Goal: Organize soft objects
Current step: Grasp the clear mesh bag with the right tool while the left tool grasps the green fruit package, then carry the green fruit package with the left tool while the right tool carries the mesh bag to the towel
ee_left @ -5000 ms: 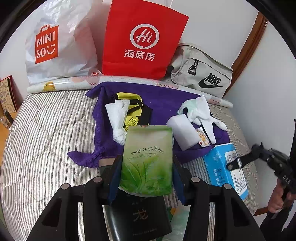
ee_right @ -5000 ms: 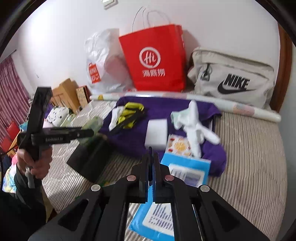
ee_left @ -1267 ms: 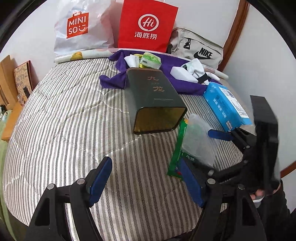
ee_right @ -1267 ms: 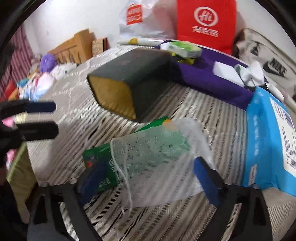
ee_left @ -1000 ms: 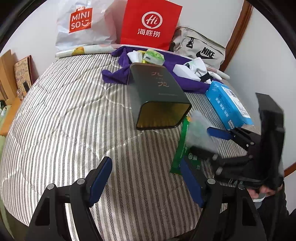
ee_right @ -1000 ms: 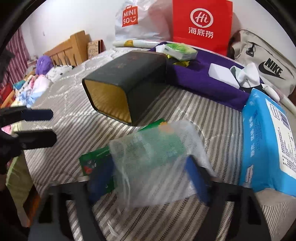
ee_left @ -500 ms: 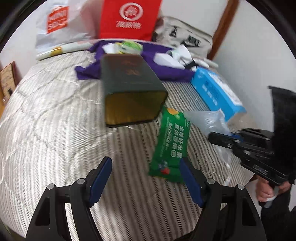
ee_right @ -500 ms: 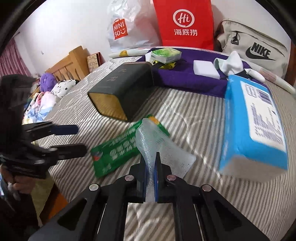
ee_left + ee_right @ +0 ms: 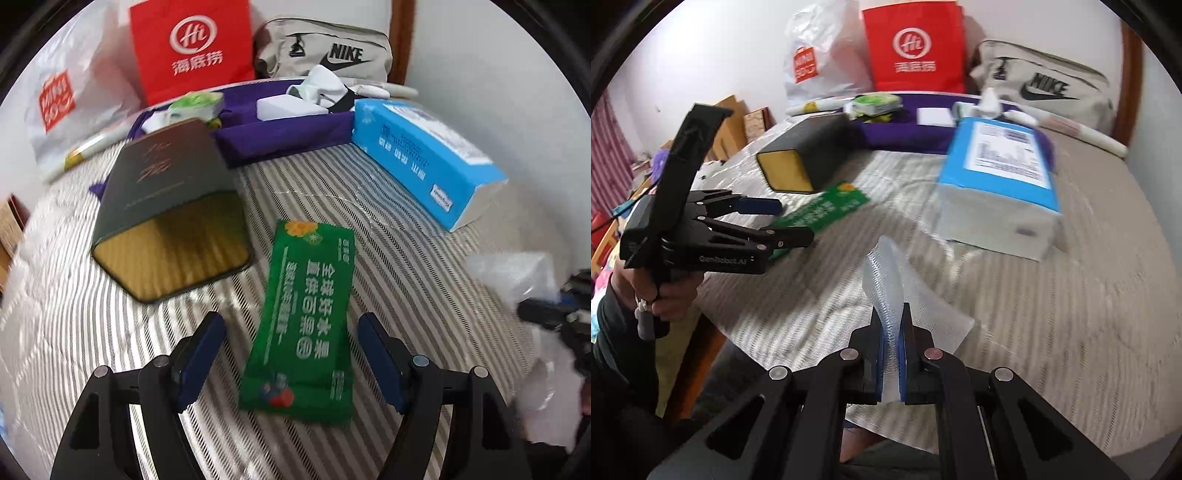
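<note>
**Mesh bag pinched, green packet between open jaws**

Right gripper (image 9: pixel 891 328): jaws pressed together on a fold of the clear mesh bag (image 9: pixel 886 280), which stands up from the pads and spreads out to the right over the striped bed (image 9: pixel 1071 295). Same bag seen as a pale blur at the right edge of the left wrist view (image 9: pixel 517 273), with that gripper's dark fingers just below it.

Left gripper (image 9: pixel 291 354): jaws wide apart, blue pads on either side of the green packet (image 9: pixel 306 325), not touching it. Packet lying flat on the bed, long axis running away from the camera (white print on top, fruit picture at the near end). Held by a hand (image 9: pixel 661 295) at the left of the right wrist view, above the packet's near end.

Just left of the packet, a dark tin (image 9: pixel 166 206) on its side, gold open end toward the camera. To the right, well apart, a blue tissue pack (image 9: pixel 417 155). Behind both, a purple cloth (image 9: pixel 288 133) bearing a white block (image 9: pixel 284 107), white socks (image 9: pixel 321 85) and a light green pouch (image 9: pixel 195 101). Against the wall: red bag (image 9: pixel 192 48), white plastic bag (image 9: pixel 74 92), grey Nike bag (image 9: pixel 325 48).
</note>
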`<state>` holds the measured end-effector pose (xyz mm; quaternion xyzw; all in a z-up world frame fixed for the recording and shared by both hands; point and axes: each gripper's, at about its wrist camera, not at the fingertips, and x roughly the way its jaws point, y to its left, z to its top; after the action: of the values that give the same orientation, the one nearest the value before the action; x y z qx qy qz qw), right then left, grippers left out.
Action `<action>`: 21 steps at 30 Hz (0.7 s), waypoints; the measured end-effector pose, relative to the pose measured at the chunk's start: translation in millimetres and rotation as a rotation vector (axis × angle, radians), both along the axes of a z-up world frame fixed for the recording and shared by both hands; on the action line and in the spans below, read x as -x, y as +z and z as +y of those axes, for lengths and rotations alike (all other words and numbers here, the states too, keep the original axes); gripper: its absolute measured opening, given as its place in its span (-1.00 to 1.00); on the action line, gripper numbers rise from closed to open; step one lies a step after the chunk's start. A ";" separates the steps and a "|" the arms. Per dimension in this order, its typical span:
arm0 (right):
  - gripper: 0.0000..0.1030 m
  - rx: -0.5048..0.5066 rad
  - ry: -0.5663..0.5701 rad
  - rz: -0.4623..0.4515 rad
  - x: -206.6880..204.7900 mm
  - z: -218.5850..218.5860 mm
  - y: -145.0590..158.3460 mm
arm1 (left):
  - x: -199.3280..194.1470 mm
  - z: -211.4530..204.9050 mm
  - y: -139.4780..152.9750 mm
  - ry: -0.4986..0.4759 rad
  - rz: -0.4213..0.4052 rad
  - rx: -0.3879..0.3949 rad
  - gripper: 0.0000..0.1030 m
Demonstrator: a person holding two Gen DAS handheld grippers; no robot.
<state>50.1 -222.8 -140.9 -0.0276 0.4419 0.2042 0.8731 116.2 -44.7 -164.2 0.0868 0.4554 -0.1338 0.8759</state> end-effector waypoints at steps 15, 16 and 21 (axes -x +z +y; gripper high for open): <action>-0.88 -0.040 -0.114 0.008 -25.8 -32.8 -24.9 | 16.8 -1.5 5.9 0.015 -0.014 0.038 -0.49; -0.88 -0.049 -0.114 0.007 -26.2 -33.8 -25.3 | 20.6 1.3 6.5 0.022 -0.012 0.039 -0.49; -0.87 -0.068 -0.111 -0.009 -24.6 -35.6 -26.7 | 40.4 26.6 7.9 0.114 -0.007 0.034 -0.49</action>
<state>74.7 -258.4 -167.6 0.0260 0.4317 0.1702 0.8854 75.9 -18.2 -156.3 0.0464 0.4543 -0.0911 0.8850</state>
